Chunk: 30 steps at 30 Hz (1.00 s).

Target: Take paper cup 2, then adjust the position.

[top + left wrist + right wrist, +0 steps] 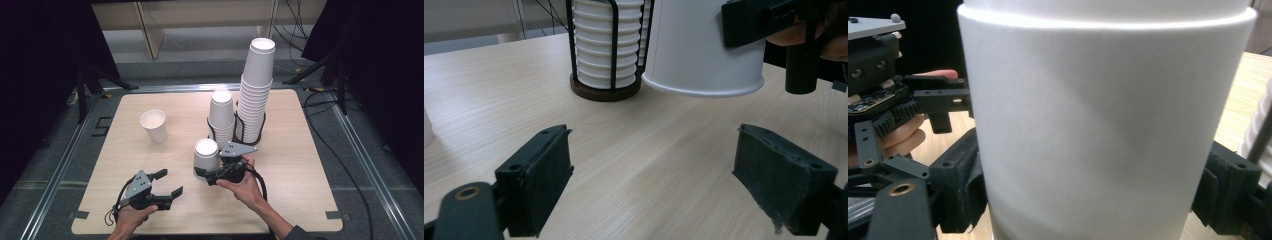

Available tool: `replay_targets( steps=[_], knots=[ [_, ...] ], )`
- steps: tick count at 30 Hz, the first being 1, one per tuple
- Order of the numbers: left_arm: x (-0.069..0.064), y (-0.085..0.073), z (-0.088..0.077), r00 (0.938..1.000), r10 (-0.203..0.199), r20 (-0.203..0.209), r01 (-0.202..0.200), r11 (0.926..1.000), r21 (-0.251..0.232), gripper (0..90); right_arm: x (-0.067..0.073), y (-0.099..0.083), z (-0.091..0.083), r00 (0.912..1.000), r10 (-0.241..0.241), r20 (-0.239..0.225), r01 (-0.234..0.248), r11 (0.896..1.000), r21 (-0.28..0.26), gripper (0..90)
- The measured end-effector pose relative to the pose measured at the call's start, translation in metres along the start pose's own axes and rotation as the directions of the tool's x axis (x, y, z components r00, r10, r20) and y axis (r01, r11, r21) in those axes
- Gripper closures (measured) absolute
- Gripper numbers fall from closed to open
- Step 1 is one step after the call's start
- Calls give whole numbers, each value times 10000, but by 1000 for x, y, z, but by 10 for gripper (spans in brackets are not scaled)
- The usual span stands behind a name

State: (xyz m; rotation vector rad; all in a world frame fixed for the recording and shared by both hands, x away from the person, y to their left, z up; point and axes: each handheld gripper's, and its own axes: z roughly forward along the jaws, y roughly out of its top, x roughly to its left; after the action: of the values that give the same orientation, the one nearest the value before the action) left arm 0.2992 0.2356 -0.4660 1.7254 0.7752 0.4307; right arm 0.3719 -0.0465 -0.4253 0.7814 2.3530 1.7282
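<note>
A light wooden surface (pixel 150 165) carries a lone upright white paper cup (pixel 154 125) at its left. Toward the back stand two stacks of inverted white cups, one short (pixel 222 116) and one tall (pixel 255 90), side by side in black wire holders (pixel 248 136).

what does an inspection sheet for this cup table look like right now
surface: pale wood table, bare around the cups
job's things: inverted cup held with its rim just off the table; upright cup at left; short stack and tall stack in wire rack
clutter: nothing seen
tools: right tool shut on the inverted cup; left tool open, holding nothing
cables: tool cable trailing from the right tool; floor cables at right
surroundings: dark curtains, metal frame rail
</note>
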Motion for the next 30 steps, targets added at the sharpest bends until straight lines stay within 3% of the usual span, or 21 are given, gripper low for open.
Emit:
replay_targets(
  steps=[1, 2, 18, 22, 23, 25, 26, 27, 30],
  knots=[
    [0, -1, 1, 10000, -41, 88, 43, 9999, -157, 144, -1, 0, 0, 9993, -328, 175, 330, 9993, -151, 174],
    [0, -1, 2, 9999, -45, 101, 46, 9998, -171, 145, 0, 0, 0, 9992, -355, 182, 357, 9993, -103, 174],
    [-2, 0, 1, 9999, -12, 101, 12, 10000, -18, 144, 10, -3, 12, 9990, -399, -213, 397, 9992, -83, 174],
    [-3, 0, 4, 9996, 20, 289, -16, 9999, -126, 144, 11, -4, 16, 9979, -593, -255, 591, 9982, -82, 175],
    [-3, 0, 4, 9995, 112, 296, -112, 9999, 4, 145, 14, -4, 15, 9987, -464, -192, 465, 9989, 62, 174],
    [-4, -1, 7, 9986, 81, 521, -72, 9998, -176, 144, 16, -4, 18, 9981, -412, -462, 411, 9991, -36, 175],
    [-5, -1, 8, 9989, 82, 455, -74, 9998, -161, 144, 17, -4, 18, 9989, -379, -271, 382, 9992, 85, 175],
    [-6, -1, 7, 9991, 91, 416, -90, 10000, -31, 144, 18, -4, 19, 9985, -312, -454, 318, 9994, 114, 175],
    [-6, -2, 10, 9980, 93, 619, -80, 9997, -220, 145, 20, -4, 22, 9974, -560, -451, 562, 9984, 15, 176]
  ],
)
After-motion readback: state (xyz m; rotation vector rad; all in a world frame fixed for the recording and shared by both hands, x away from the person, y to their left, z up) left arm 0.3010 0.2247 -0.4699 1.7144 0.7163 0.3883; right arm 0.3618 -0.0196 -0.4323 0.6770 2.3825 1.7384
